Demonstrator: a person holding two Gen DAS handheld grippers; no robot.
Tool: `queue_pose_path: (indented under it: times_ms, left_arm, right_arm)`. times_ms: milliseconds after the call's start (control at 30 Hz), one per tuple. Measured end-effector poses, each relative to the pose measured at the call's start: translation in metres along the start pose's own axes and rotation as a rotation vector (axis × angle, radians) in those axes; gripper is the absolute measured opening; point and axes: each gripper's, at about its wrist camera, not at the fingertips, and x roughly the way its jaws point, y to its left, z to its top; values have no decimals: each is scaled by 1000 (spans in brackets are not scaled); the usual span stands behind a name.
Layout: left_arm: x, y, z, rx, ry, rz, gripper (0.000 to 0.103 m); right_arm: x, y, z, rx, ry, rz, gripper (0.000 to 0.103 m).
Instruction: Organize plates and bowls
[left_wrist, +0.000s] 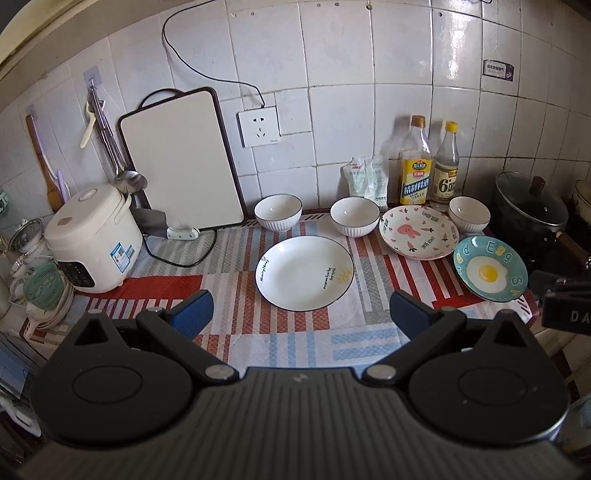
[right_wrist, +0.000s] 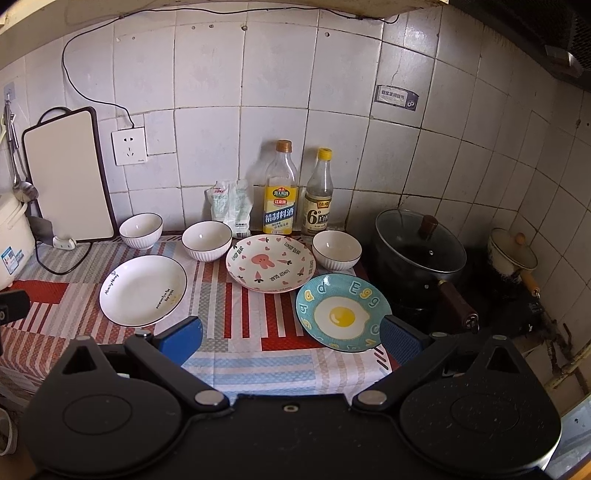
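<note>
Three plates lie on the striped cloth: a white plate (left_wrist: 304, 272) (right_wrist: 143, 290), a pink rabbit plate (left_wrist: 419, 231) (right_wrist: 270, 263) and a blue egg plate (left_wrist: 489, 267) (right_wrist: 343, 312). Three white ribbed bowls stand behind them: left bowl (left_wrist: 278, 212) (right_wrist: 141, 230), middle bowl (left_wrist: 354, 216) (right_wrist: 207, 240), right bowl (left_wrist: 469, 215) (right_wrist: 337, 250). My left gripper (left_wrist: 301, 314) is open and empty, in front of the white plate. My right gripper (right_wrist: 291, 338) is open and empty, its right finger beside the egg plate's near edge.
A rice cooker (left_wrist: 94, 240) and cutting board (left_wrist: 183, 162) stand at the left. Two bottles (right_wrist: 280, 192) (right_wrist: 318, 195) and packets (right_wrist: 231, 206) stand against the tiled wall. A lidded black pot (right_wrist: 419, 251) and a small enamel pot (right_wrist: 511, 253) sit on the stove at right.
</note>
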Motion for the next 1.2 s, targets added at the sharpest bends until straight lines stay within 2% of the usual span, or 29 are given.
queue_pose_path:
  times_ms: [367, 867, 1200]
  left_arm:
    - [4, -1, -1, -5, 10, -5, 103]
    - [12, -1, -7, -50, 33, -73, 103]
    - [12, -1, -9, -69, 35, -91, 103]
  right_arm:
    - [1, 1, 2, -16, -2, -6, 103]
    - [1, -8, 1, 4, -13, 8, 103]
    - [2, -11, -4, 13, -11, -5, 103]
